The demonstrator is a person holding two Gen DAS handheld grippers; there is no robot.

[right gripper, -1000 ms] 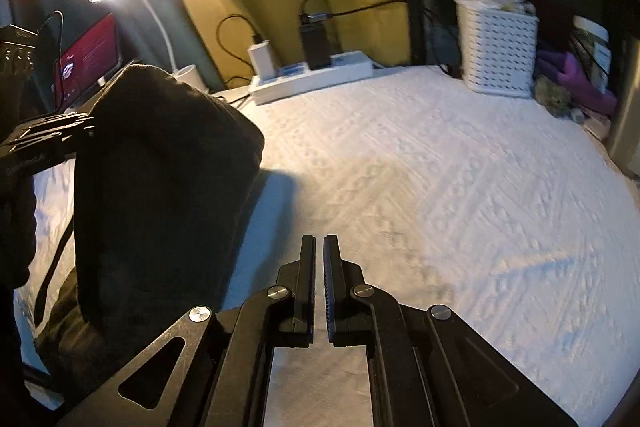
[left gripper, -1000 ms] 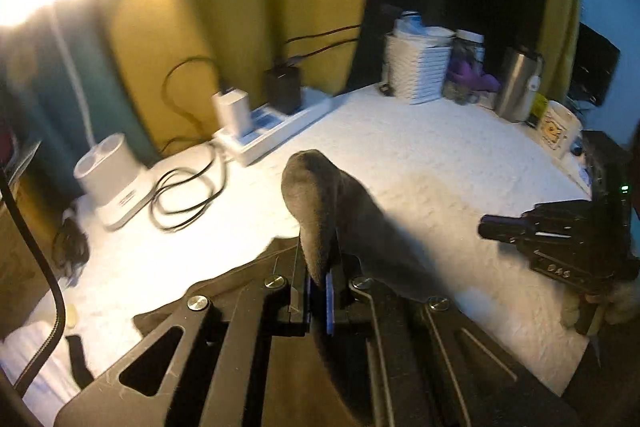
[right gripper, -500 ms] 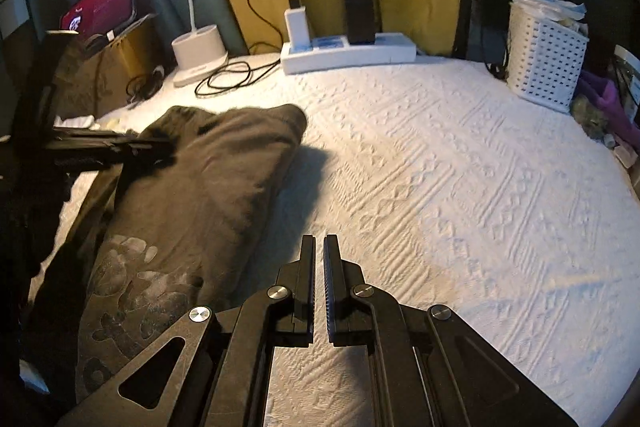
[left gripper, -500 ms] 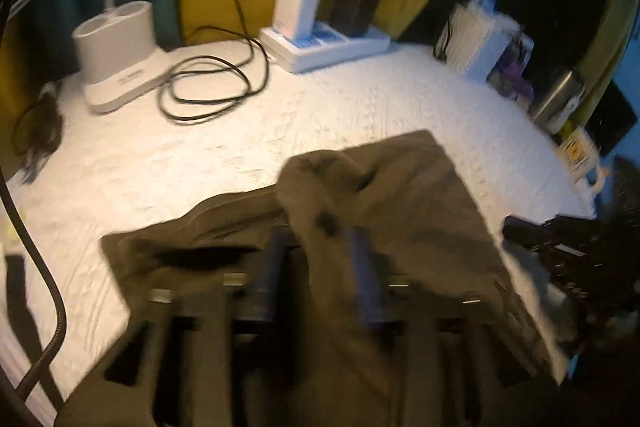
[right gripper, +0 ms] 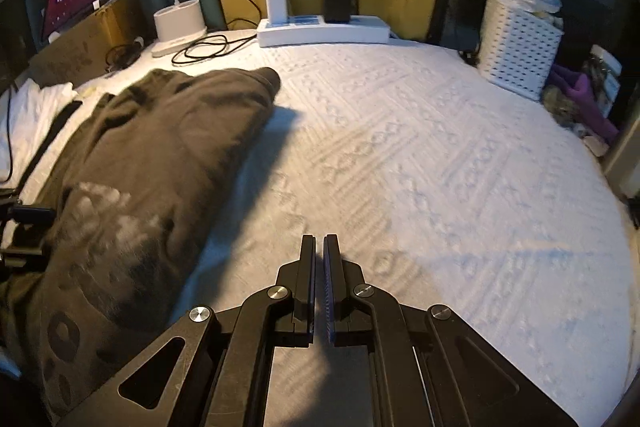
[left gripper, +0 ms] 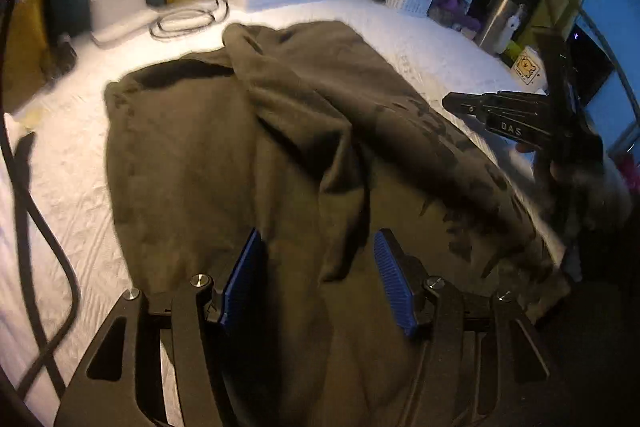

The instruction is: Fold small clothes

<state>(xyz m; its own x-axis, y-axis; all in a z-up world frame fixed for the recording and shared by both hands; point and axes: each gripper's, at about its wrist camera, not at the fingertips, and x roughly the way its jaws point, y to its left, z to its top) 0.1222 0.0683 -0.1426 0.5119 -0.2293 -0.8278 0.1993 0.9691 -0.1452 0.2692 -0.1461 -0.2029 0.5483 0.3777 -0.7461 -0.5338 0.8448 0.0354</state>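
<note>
Left wrist view: your left claw (left gripper: 316, 279) has just let go. A second ago it was pinched on a raised fold of the dark olive garment (left gripper: 248, 147); now its jaws have been opening and stand well apart, the blue pads (left gripper: 394, 287) clear of the cloth, with a ridge of fabric running up between them but not squeezed. The garment, lifted a moment back, has dropped and lies spread on the white bedspread (left gripper: 72, 155), one flap thrown over the rest, a faded print on the side nearest your right claw (left gripper: 452, 103). That reads as one fold laid down; the edges look loose and uneven, so smoothing or a second fold likely remains. This view is blurred.

Right wrist view: your right claw (right gripper: 319, 247) is clenched on nothing, jaws together just over bare bedspread (right gripper: 420, 167), as it was a second ago. The garment (right gripper: 152, 163) sits to its left, near but not touching, no longer hanging upright but slumped flat with the print (right gripper: 104, 223) facing up. The power strip (right gripper: 322, 31), lamp base (right gripper: 178, 23) and white basket (right gripper: 518, 47) stand well apart at the far edge.
</note>
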